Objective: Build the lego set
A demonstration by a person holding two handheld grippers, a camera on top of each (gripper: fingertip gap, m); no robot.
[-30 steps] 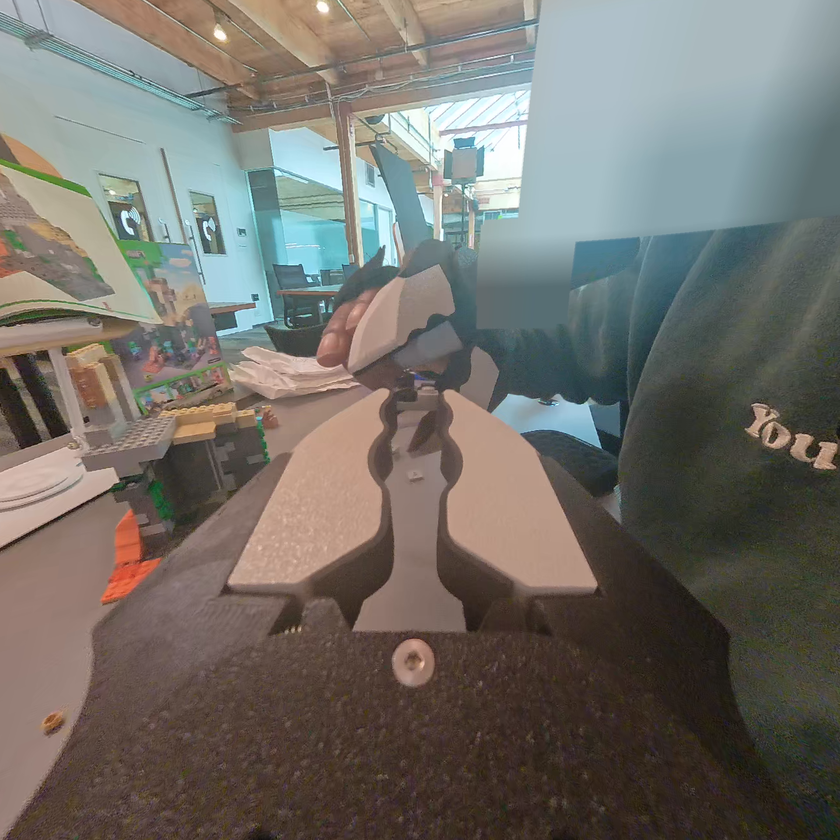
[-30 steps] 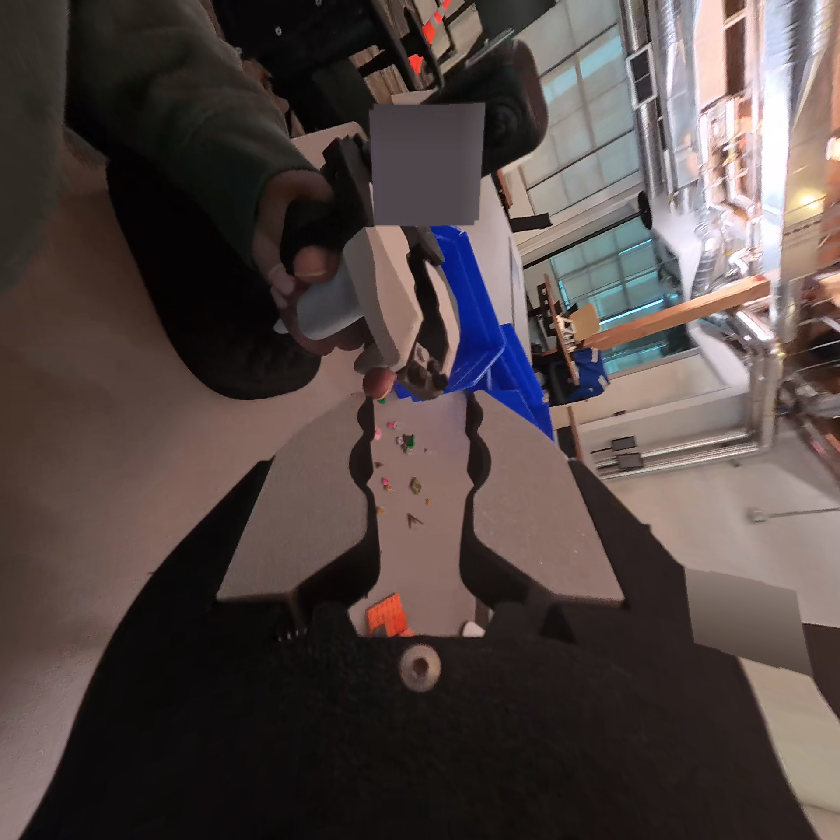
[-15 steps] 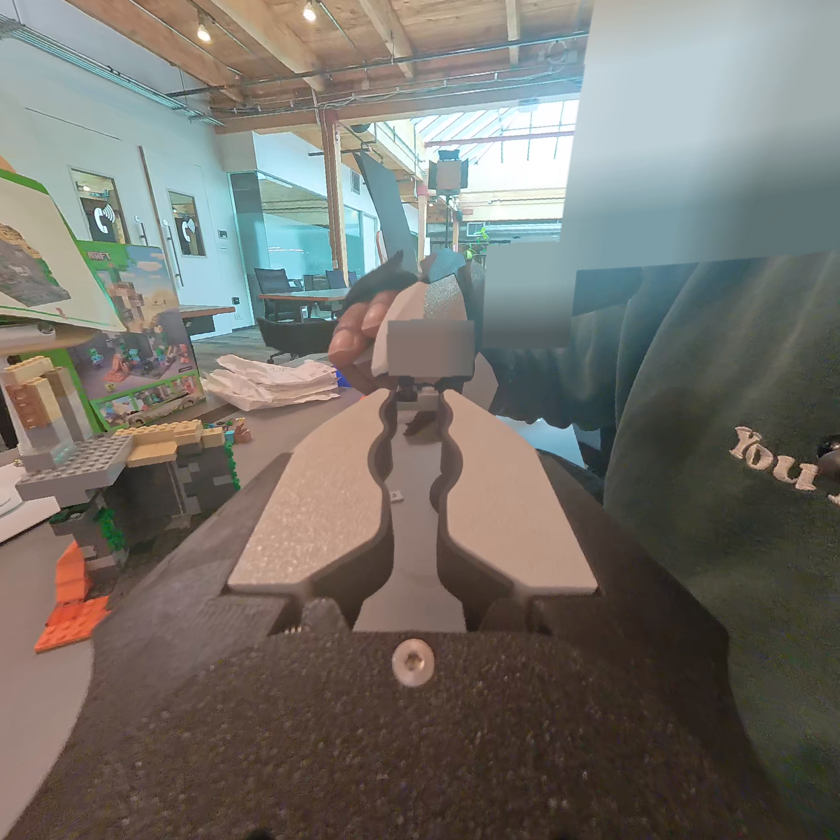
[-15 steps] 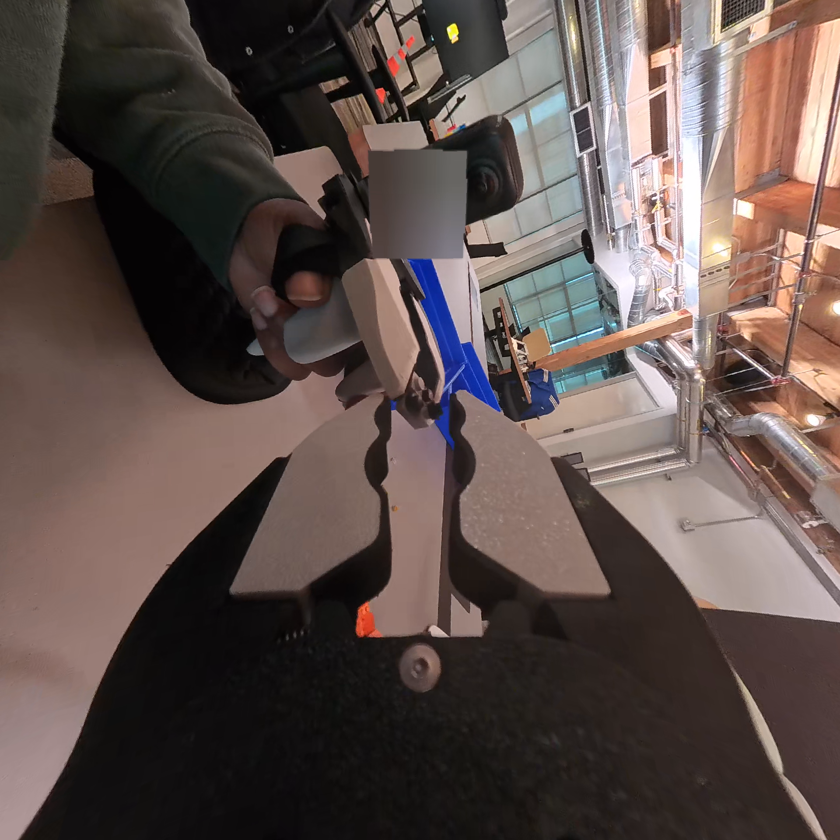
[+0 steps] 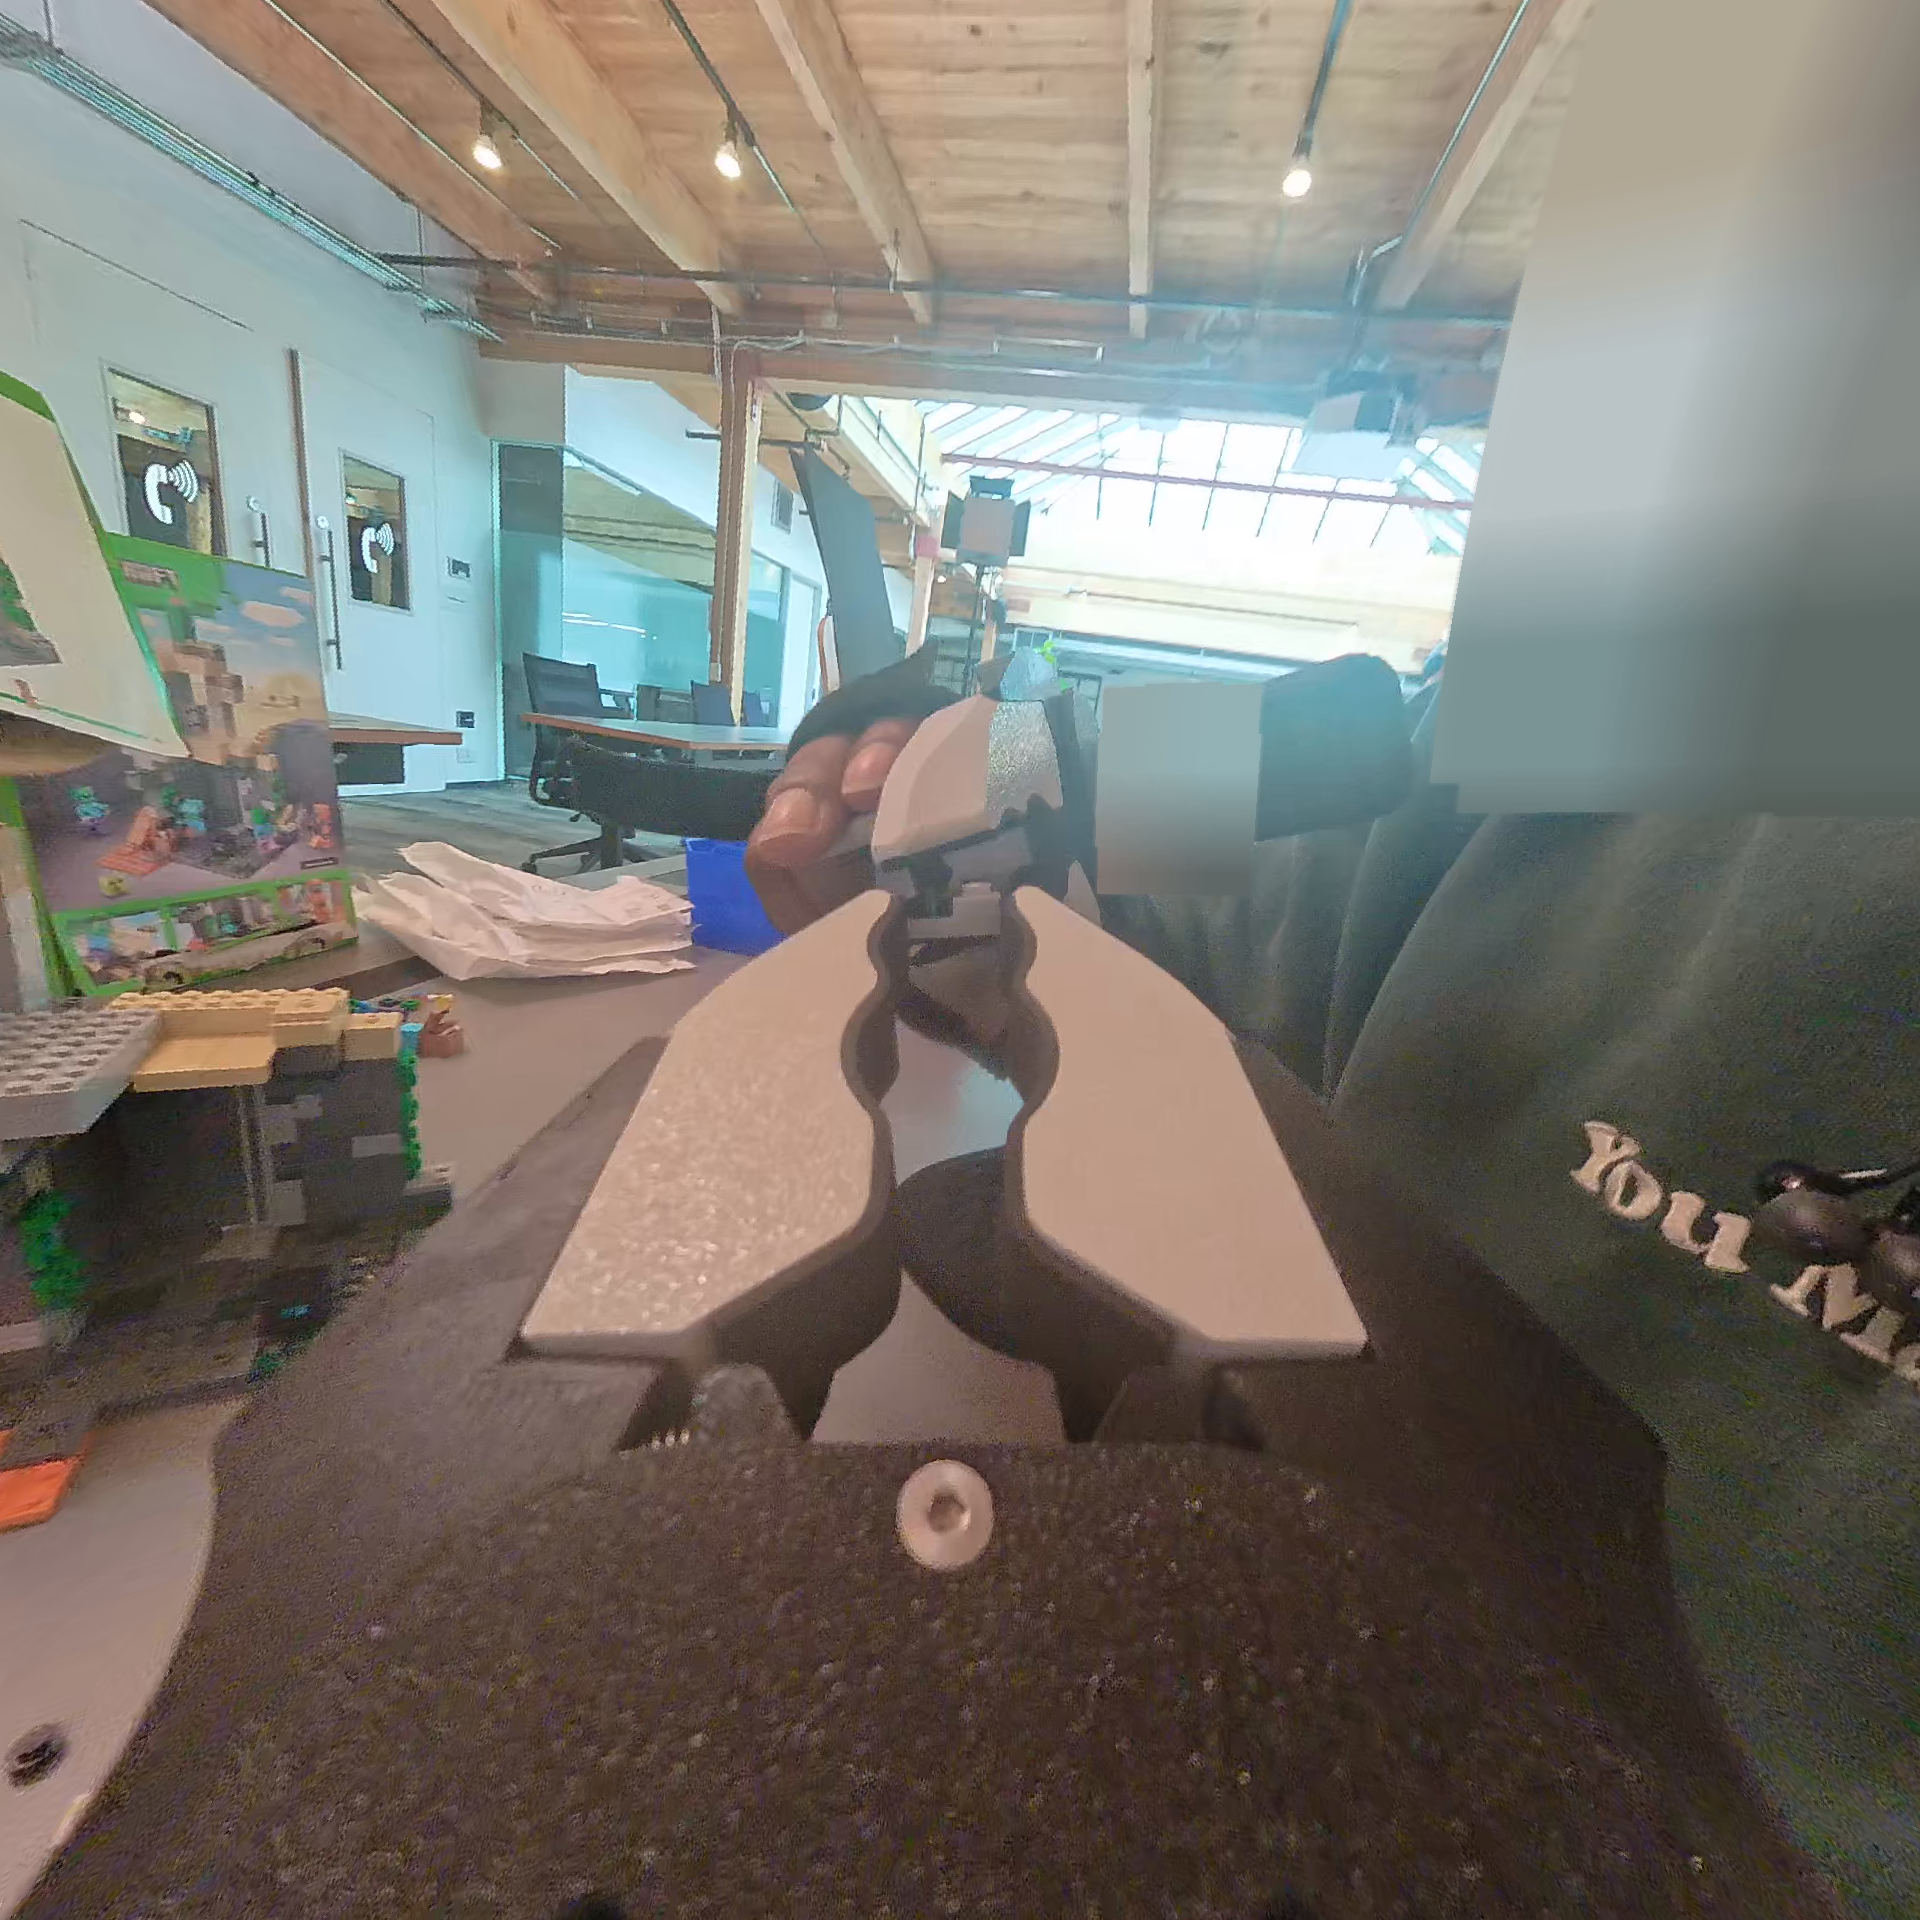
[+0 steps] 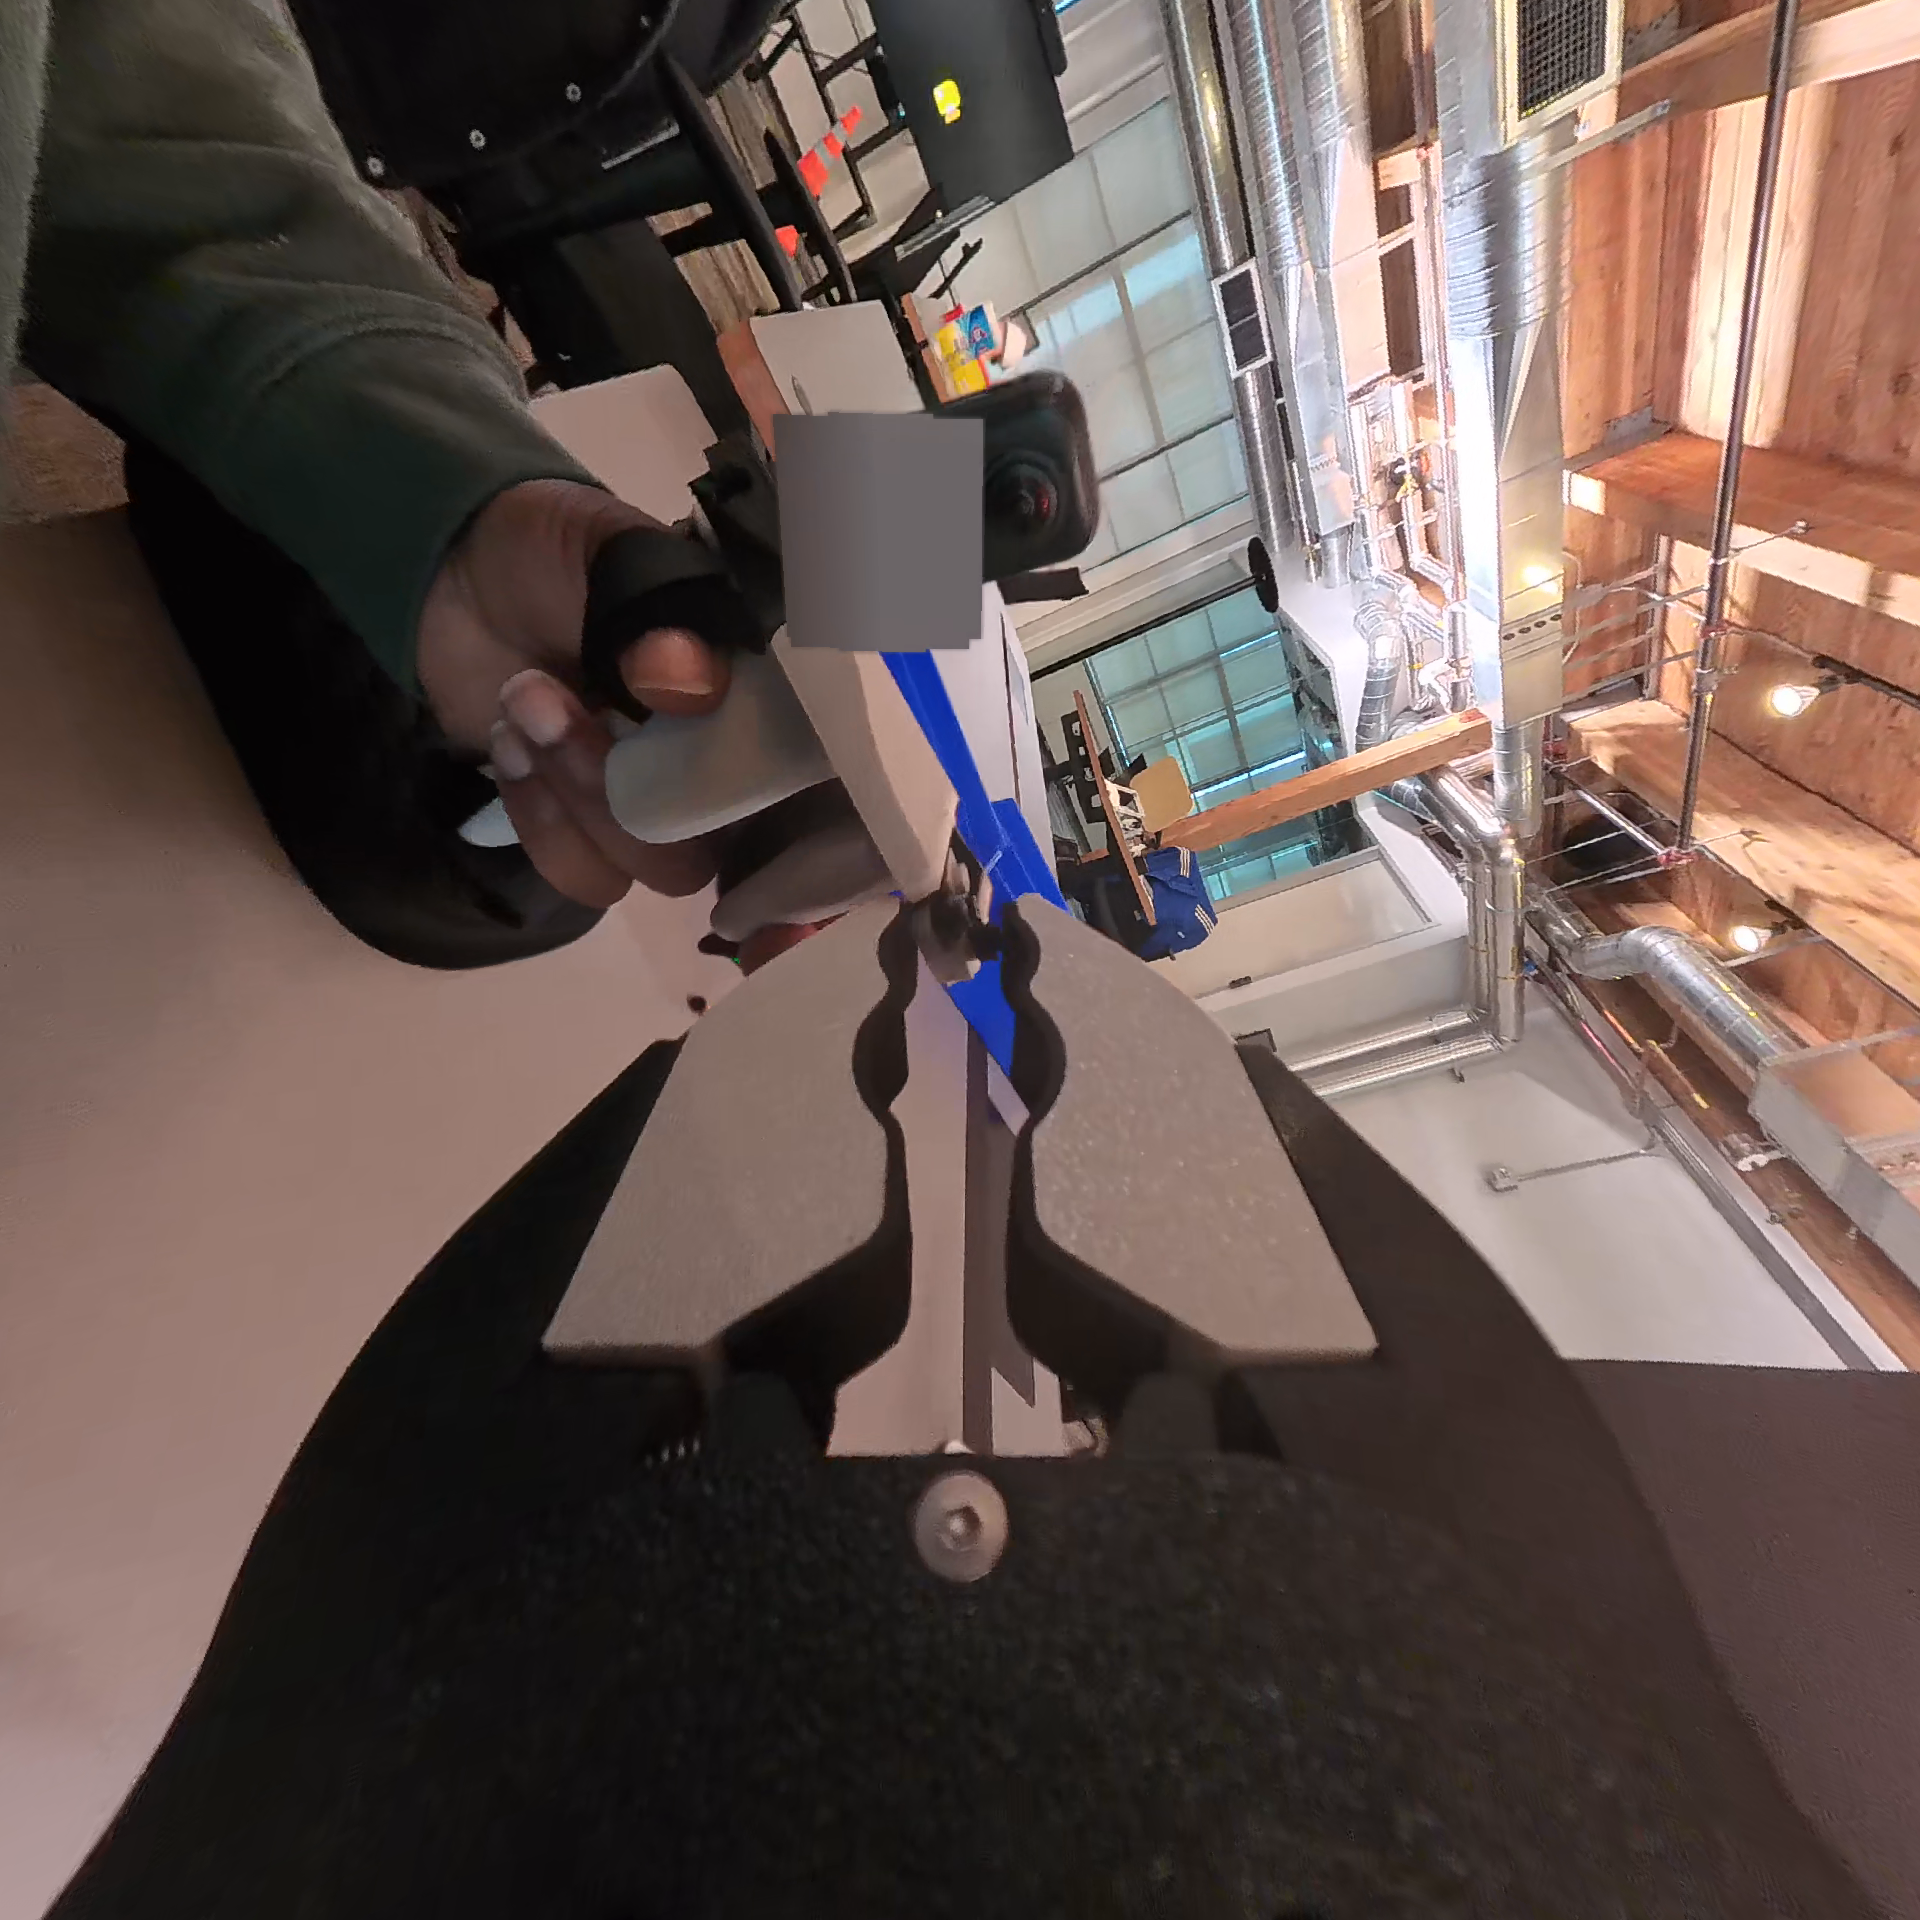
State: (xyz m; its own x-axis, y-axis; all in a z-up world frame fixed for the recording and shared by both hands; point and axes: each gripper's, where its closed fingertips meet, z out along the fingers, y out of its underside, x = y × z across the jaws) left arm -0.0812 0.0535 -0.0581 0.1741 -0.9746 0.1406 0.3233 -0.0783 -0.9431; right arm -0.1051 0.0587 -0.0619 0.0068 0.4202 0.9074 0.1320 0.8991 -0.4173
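Grey desk (image 5: 540, 1049) below. Both grippers raised above it, tip to tip: right gripper (image 5: 951, 883) fingers clamp small dark-grey lego piece (image 6: 951, 925); left gripper (image 5: 951, 935) fingers narrowly parted around it, probably for handover.

The left gripper (image 5: 951, 920) has matt grey plastic fingers (image 5: 727, 1164) with a fine grainy finish, set on a rough, speckled black body with a bright metal screw (image 5: 943, 1525). Left of it, the brick model (image 5: 260, 1101) is smooth, hard plastic. Behind the model a glossy cardboard box (image 5: 197, 790) stands beside crumpled white paper bags (image 5: 530, 925). The sweatshirt (image 5: 1662, 1143) is soft green cloth.
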